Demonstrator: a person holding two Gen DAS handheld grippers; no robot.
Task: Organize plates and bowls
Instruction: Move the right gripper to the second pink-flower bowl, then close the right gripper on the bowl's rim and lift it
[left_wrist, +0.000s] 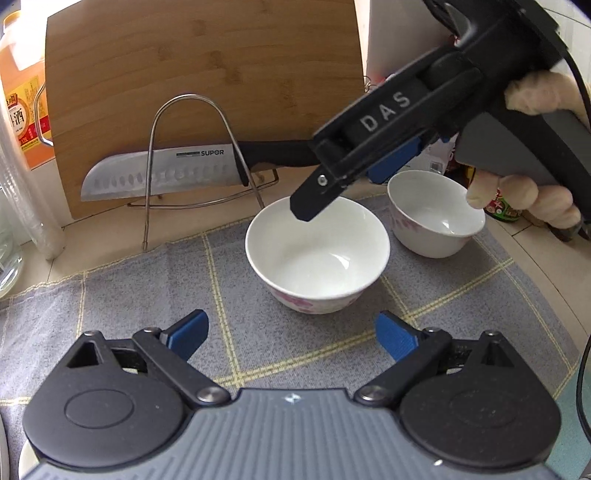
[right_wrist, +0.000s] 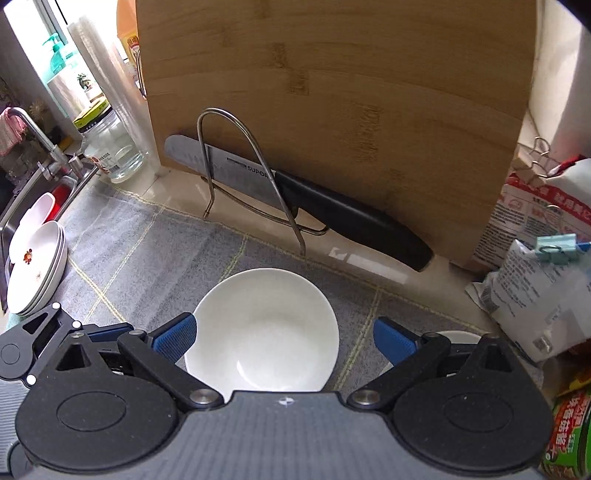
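A white bowl with pink flowers (left_wrist: 317, 254) stands on the grey checked mat (left_wrist: 147, 295). A second white bowl (left_wrist: 436, 212) stands behind it to the right. My left gripper (left_wrist: 291, 338) is open and empty, just short of the near bowl. My right gripper (left_wrist: 354, 184) hovers over the near bowl's far rim. In the right wrist view the right gripper (right_wrist: 284, 339) is open, with the bowl (right_wrist: 266, 332) below and between its blue fingers. A stack of white plates (right_wrist: 35, 269) sits at the mat's left edge.
A bamboo cutting board (right_wrist: 332, 110) leans at the back, with a knife (right_wrist: 295, 192) in a wire rack (right_wrist: 251, 173). A glass jar (right_wrist: 110, 147) and sink tap (right_wrist: 33, 136) are at left. Food bags (right_wrist: 539, 266) and a can (right_wrist: 569, 435) are at right. An orange bottle (left_wrist: 22, 99) stands at far left.
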